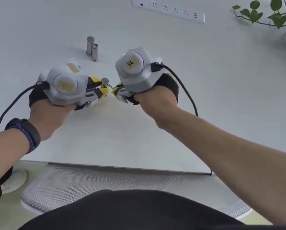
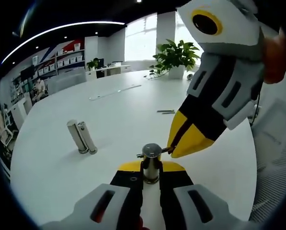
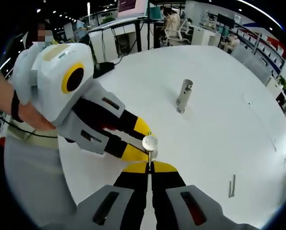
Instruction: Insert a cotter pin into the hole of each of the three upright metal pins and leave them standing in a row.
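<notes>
My left gripper (image 2: 151,168) (image 1: 99,90) is shut on a short upright metal pin (image 2: 151,162) (image 1: 105,81) with a round head. My right gripper (image 3: 150,167) (image 1: 117,91) comes in from the right and is shut on a thin cotter pin (image 2: 154,154) (image 3: 150,156). The cotter pin's end sits at the hole just under the metal pin's head (image 3: 150,142). Farther back, two more metal pins (image 1: 92,48) (image 2: 82,137) (image 3: 183,96) stand upright side by side on the white table (image 1: 219,86).
Spare cotter pins (image 2: 165,111) (image 3: 233,186) lie loose on the table beyond the grippers. At the far edge lies a white power strip (image 1: 167,9), with a green plant (image 1: 267,12) at the far right. The table's near edge (image 1: 123,165) runs below my hands.
</notes>
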A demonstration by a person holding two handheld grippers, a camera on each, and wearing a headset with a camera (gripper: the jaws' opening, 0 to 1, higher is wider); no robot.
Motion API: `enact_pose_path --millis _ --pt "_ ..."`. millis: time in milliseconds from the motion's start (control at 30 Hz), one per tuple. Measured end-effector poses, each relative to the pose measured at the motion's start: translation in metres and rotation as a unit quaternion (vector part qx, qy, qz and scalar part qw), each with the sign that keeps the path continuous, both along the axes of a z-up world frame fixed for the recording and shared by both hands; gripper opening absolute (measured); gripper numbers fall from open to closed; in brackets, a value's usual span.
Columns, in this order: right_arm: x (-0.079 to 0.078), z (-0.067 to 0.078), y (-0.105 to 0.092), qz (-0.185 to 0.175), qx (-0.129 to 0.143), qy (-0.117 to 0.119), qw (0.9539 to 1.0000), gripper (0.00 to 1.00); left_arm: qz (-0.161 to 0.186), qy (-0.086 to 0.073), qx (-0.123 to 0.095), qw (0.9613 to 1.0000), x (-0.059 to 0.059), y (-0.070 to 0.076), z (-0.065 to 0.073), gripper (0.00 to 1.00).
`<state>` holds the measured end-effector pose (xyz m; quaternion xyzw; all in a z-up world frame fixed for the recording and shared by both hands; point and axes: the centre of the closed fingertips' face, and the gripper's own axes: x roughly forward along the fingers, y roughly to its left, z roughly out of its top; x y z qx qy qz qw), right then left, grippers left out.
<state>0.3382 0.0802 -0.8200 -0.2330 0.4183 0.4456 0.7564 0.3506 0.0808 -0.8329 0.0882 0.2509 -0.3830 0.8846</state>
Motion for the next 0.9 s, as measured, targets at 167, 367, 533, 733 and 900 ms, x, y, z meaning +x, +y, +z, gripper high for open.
enact_pose_path --millis 167,367,533,733,900 --pt "0.0011 0.0005 0.0016 0.005 -0.009 -0.008 0.9999 0.02 0.014 0.002 -0.006 0.9999 0.0016 0.0003 -0.0006 0.09" --pt "0.0009 0.0006 0.0009 0.001 -0.007 -0.006 1.0 0.02 0.008 0.001 -0.001 1.0 0.0017 -0.0001 -0.001 0.09" --pt "0.0009 0.0007 0.0002 -0.005 -0.005 -0.001 1.0 0.03 0.009 0.0 -0.002 1.0 0.0019 -0.0001 -0.0007 0.09" --pt "0.0006 0.0001 -0.0011 -0.003 -0.006 -0.003 1.0 0.07 0.01 0.001 -0.002 0.9999 0.0019 -0.0005 -0.0001 0.09" --pt "-0.0004 -0.0001 -0.0061 -0.003 -0.009 0.004 1.0 0.1 0.011 0.002 -0.003 0.9999 0.002 -0.0007 0.0002 0.1"
